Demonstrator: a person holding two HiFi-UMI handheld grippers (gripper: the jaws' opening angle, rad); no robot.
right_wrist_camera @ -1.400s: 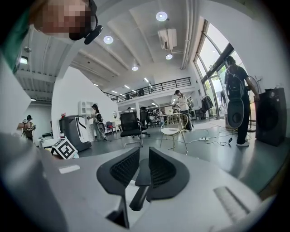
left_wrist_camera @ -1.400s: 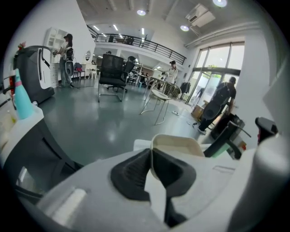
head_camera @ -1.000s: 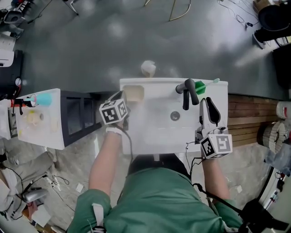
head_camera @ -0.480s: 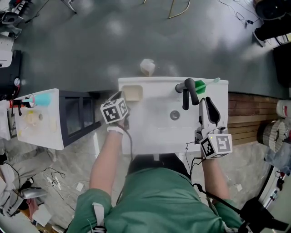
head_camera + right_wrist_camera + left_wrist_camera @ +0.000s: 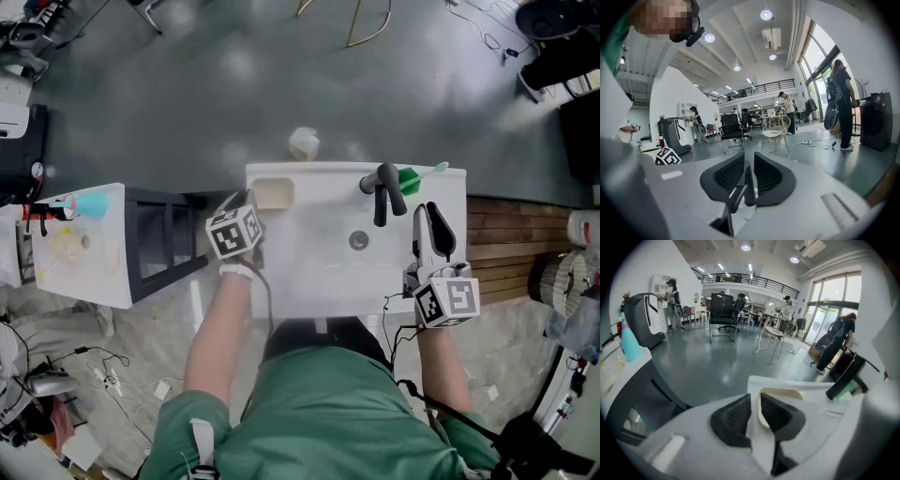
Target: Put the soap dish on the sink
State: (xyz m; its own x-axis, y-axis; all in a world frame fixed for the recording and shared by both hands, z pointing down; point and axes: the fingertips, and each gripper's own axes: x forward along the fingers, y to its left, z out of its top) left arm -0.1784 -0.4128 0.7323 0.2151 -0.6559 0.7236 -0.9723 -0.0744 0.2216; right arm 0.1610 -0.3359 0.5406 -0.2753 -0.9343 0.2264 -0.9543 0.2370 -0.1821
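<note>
The cream soap dish (image 5: 273, 193) rests on the back left corner of the white sink (image 5: 319, 281). My left gripper (image 5: 253, 214) hovers just in front of it at the sink's left edge. In the left gripper view its jaws (image 5: 755, 404) stand shut with nothing between them, and the soap dish (image 5: 780, 393) lies just beyond them on the sink rim (image 5: 811, 386). My right gripper (image 5: 429, 212) lies over the sink's right side, pointing away from me. Its jaws (image 5: 752, 161) are shut and hold nothing.
A black faucet (image 5: 384, 187) stands at the sink's back, with a green toothbrush (image 5: 419, 173) beside it. A pale round object (image 5: 304, 142) sits on the floor behind the sink. A white cabinet (image 5: 94, 267) with a teal bottle (image 5: 89, 204) stands left. Wooden planks (image 5: 506, 244) lie right.
Both grippers and the soap dish keep their places; only the head view shifts slightly.
</note>
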